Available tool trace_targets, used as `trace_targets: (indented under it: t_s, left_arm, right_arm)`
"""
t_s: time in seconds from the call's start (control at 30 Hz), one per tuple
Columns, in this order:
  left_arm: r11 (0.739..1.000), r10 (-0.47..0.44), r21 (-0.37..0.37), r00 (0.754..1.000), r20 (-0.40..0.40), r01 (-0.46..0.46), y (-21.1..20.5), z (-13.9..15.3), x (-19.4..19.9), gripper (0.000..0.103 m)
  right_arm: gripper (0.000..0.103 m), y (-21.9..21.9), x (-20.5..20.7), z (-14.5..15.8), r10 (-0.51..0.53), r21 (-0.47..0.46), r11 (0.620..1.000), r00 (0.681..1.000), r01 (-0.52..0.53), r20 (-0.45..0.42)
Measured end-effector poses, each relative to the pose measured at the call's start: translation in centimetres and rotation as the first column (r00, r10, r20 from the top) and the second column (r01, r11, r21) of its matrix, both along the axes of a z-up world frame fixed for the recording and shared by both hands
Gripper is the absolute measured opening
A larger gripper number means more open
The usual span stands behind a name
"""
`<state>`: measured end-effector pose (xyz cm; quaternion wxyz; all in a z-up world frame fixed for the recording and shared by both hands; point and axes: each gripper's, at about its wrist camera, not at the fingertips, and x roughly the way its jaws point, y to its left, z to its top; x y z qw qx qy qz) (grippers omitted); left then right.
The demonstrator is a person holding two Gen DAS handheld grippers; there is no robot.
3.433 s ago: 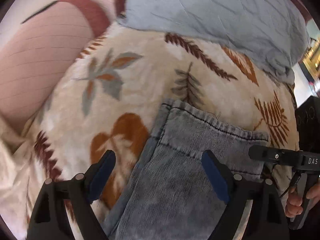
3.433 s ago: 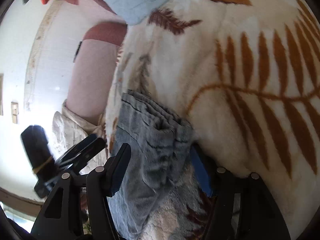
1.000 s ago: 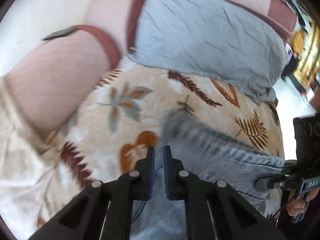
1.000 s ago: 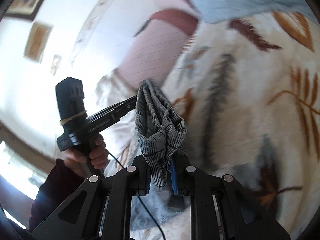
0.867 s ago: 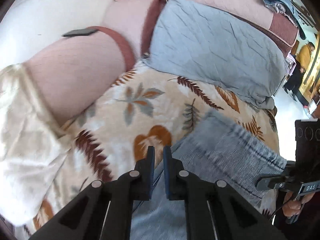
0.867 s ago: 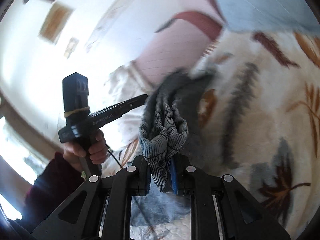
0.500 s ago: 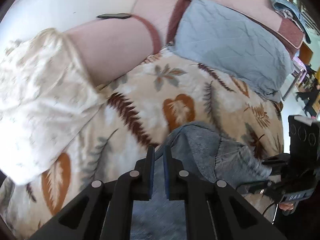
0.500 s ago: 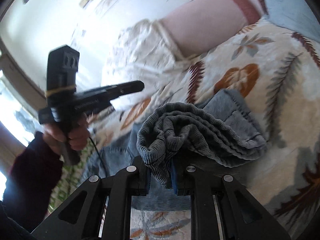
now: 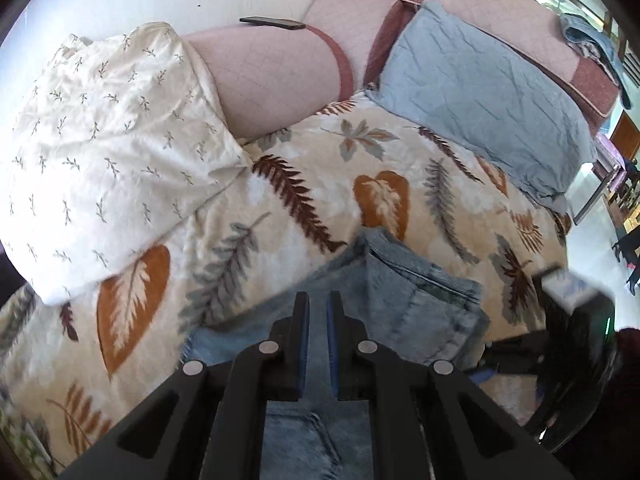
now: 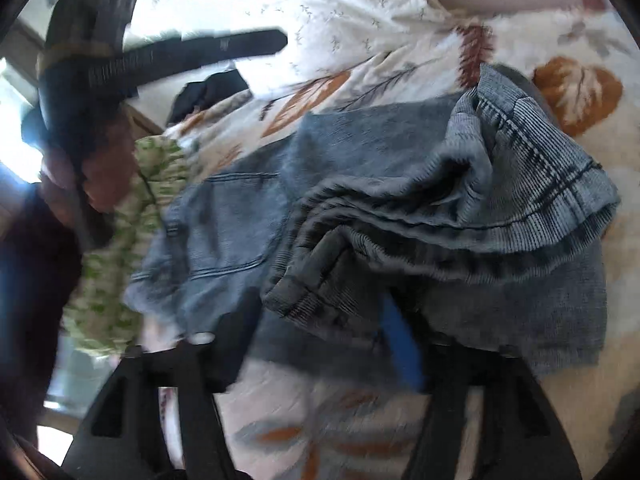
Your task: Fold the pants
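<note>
The blue-grey denim pants (image 9: 408, 296) lie on a leaf-print blanket, their leg ends folded back over the seat part with its back pocket (image 10: 228, 224). My left gripper (image 9: 317, 308) hangs just above the pants with its jaws nearly closed; I cannot see cloth between them. My right gripper (image 10: 320, 320) has its jaws spread, and the bunched hems (image 10: 460, 216) rest loose between and over them. The left gripper's body also shows in the right wrist view (image 10: 168, 60).
The leaf-print blanket (image 9: 248, 216) covers a pink sofa (image 9: 276, 76). A white sprigged pillow (image 9: 100, 152) lies at the left, a blue cushion (image 9: 480, 84) at the back right. A phone (image 9: 272, 22) rests on the armrest. A green-patterned cloth (image 10: 120, 240) lies at the blanket's edge.
Both grippers carried the pant legs back over the seat part. My right gripper's jaws have opened and released the bunched hems. The left gripper stayed nearly closed.
</note>
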<state>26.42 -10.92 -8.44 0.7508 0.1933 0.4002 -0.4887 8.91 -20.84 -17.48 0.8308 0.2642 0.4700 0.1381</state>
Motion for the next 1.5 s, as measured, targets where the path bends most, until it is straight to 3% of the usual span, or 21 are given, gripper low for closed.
trace_targets:
  t_s: [0.07,0.17,0.3,0.47,0.53,0.63,0.73,0.83,0.93,1.03,1.23,1.4,1.5]
  left_arm:
    - [1.000,-0.022,-0.004,1.000,0.021,0.022,0.1,0.2,-1.4,0.010]
    - [0.999,-0.046,-0.003,0.998,0.042,0.046,0.1,0.5,-3.4,0.010]
    - [0.999,-0.039,0.025,0.998,0.056,0.037,0.6,-0.3,-5.4,0.010]
    - [0.998,0.063,0.031,0.998,-0.012,-0.062,2.4,-3.4,-6.8,0.011]
    - [0.991,0.128,0.040,0.990,-0.059,-0.125,3.4,-5.0,-6.8,0.011]
    - [0.982,0.190,0.014,0.978,-0.089,-0.190,4.8,-6.0,-7.5,0.011]
    - [0.975,0.220,-0.021,0.971,-0.091,-0.223,5.5,-6.0,-8.8,0.011]
    - [0.970,0.235,-0.034,0.968,-0.091,-0.239,5.0,-6.8,-9.5,0.012]
    - [0.967,0.256,0.012,0.964,-0.073,-0.256,4.0,-7.9,-9.7,0.012]
    - [0.965,0.256,-0.025,0.961,-0.104,-0.260,4.7,-8.2,-10.2,0.012]
    - [0.952,0.272,-0.099,0.947,-0.172,-0.291,8.1,-8.3,-10.1,0.012]
    - [0.922,0.342,-0.123,0.920,-0.191,-0.367,11.3,-7.4,-8.5,0.012]
    - [0.913,0.373,-0.108,0.911,-0.177,-0.394,12.3,-7.1,-8.2,0.016]
  right_arm:
    - [0.074,-1.2,-1.0,0.8,0.046,0.107,0.993,0.999,-0.047,0.013]
    - [0.074,-4.3,-3.0,1.9,0.016,0.243,0.970,0.999,-0.024,0.035]
    - [0.074,-11.0,-5.4,2.7,-0.201,0.403,0.901,0.978,0.159,0.064]
    - [0.074,-13.8,-3.8,-0.1,-0.340,0.526,0.789,0.939,0.318,-0.059]
    - [0.074,-13.7,-2.7,-1.0,-0.376,0.511,0.779,0.923,0.363,-0.082]
    - [0.074,-13.2,-2.2,-0.9,-0.428,0.431,0.800,0.900,0.418,-0.080]
    - [0.074,-13.3,-2.2,-0.8,-0.441,0.454,0.784,0.895,0.424,-0.073]
    - [0.074,-13.8,-2.3,-0.8,-0.471,0.399,0.797,0.880,0.454,-0.061]
    - [0.071,-13.3,-1.5,-2.2,-0.421,0.448,0.786,0.900,0.426,-0.118]
    - [0.071,-11.8,0.0,-1.1,-0.392,0.477,0.793,0.917,0.379,-0.077]
    - [0.072,-7.1,7.2,2.9,-0.258,0.420,0.874,0.966,0.245,-0.026]
    - [0.077,-2.4,14.1,2.4,-0.104,0.334,0.931,0.984,0.147,-0.145]
    - [0.078,0.6,16.8,1.7,-0.045,0.223,0.969,0.960,0.109,-0.275]
